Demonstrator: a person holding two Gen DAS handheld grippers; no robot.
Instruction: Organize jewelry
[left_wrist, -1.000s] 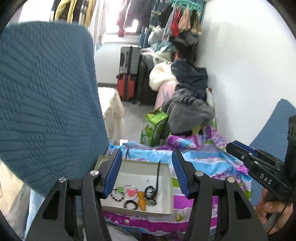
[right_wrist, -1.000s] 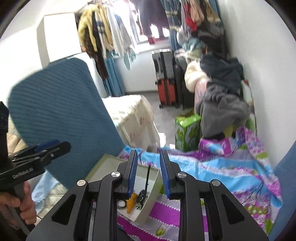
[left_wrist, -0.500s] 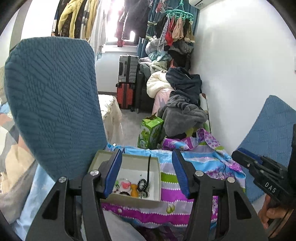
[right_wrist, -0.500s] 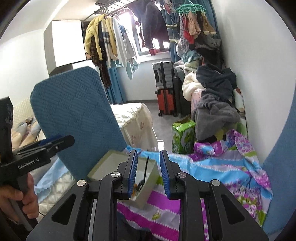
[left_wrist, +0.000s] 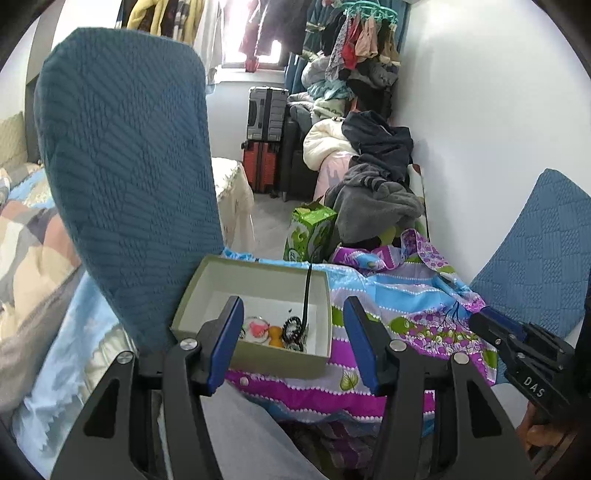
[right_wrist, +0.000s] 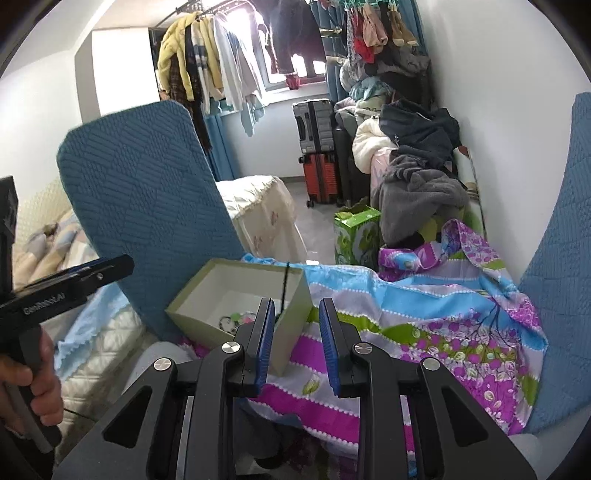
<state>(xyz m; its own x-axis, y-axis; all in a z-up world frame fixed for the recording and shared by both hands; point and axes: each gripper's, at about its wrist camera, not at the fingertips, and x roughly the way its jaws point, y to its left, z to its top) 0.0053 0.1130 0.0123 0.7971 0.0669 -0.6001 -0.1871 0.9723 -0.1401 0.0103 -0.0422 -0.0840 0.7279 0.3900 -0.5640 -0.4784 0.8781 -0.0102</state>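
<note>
Two hand-held grippers hang above a shallow cardboard box (left_wrist: 255, 295) that rests on a patterned cloth (left_wrist: 406, 317). The left hand-held gripper (left_wrist: 293, 343) has its blue-padded jaws wide apart and empty, framing the box's near wall. The right hand-held gripper (right_wrist: 296, 345) has its jaws apart by a narrower gap, also empty, poised over the box's right corner. The jewelry (left_wrist: 273, 330) lies in a loose cluster on the box floor: a clear ring with a pink centre, an orange bead-like piece, dark coiled bands. A thin black stick (left_wrist: 306, 295) leans against the far right wall.

Risks, as judged: the pieces touch one another, so a pinch on one may drag or tangle its neighbour. The small, smooth, rounded items could slip from the flat pads. The box is light, thin-walled card on soft, wrinkled fabric, so a jaw catching its rim could tip or slide it. The leaning stick could be knocked over.

Textures: matte olive card outside, white inside; glossy printed cloth; quilted blue cushion (left_wrist: 125, 177) beside the box.
</note>
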